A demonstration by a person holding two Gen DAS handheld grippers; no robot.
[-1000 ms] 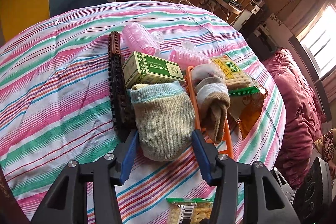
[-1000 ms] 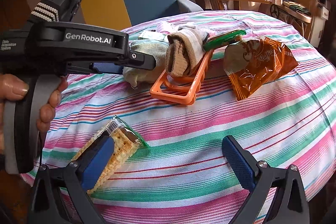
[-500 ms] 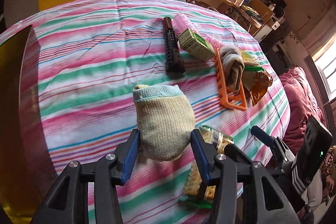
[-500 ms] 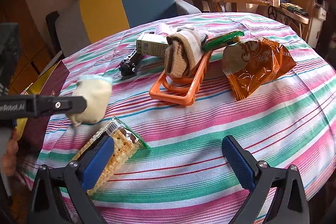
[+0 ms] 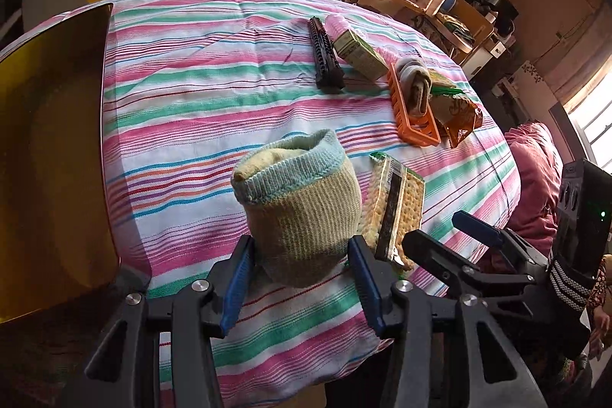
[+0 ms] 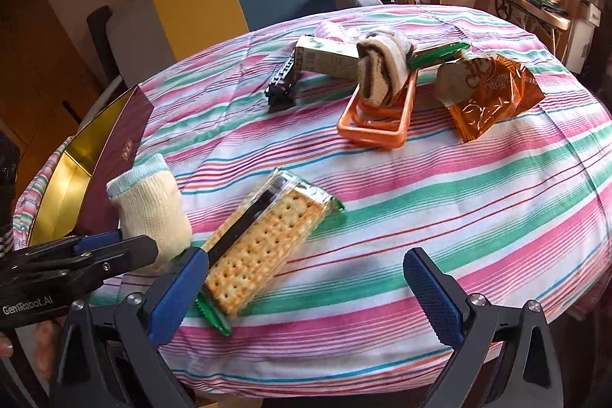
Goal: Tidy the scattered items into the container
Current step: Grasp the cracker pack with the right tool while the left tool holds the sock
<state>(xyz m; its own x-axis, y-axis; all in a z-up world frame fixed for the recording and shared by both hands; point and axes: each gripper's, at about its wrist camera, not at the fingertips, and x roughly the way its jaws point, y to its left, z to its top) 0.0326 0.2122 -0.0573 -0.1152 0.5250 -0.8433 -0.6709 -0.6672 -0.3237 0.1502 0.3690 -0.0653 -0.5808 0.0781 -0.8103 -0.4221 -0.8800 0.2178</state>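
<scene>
- The left gripper point(image 5: 302, 266) is clamped on a rolled cream sock point(image 5: 300, 205), one blue pad on each flank of the roll; the sock's blue cuff points up and away from the gripper, so its long axis runs straight out along the fingers.
- The sock hangs above the striped desk point(image 5: 214, 83) near its front edge, and the container point(image 5: 49, 148), a box with a gold lining and dark red walls, lies directly to the left of the sock, its near wall close beside it.
- The coming move turns on that one relation: a sideways carry to the left over the wall, then a release. The left gripper is plainly the nearer one to the box.
- From the right wrist view the sock appears to sit just beside the box's maroon wall; whether it already overlaps the rim I cannot tell at this angle.
- The right gripper point(image 6: 306, 285) is spread wide and holds nothing; it hovers low over the desk's front edge, to the right of the sock.
- A cracker packet point(image 6: 267, 243) lies to the right of the sock, its long axis running diagonally, with its near end against the right gripper's left pad.
- Farther from the sock, across the desk, sit an orange rack point(image 6: 378, 109) with a second sock point(image 6: 382, 67) draped on it and an orange snack bag point(image 6: 493, 94).
</scene>
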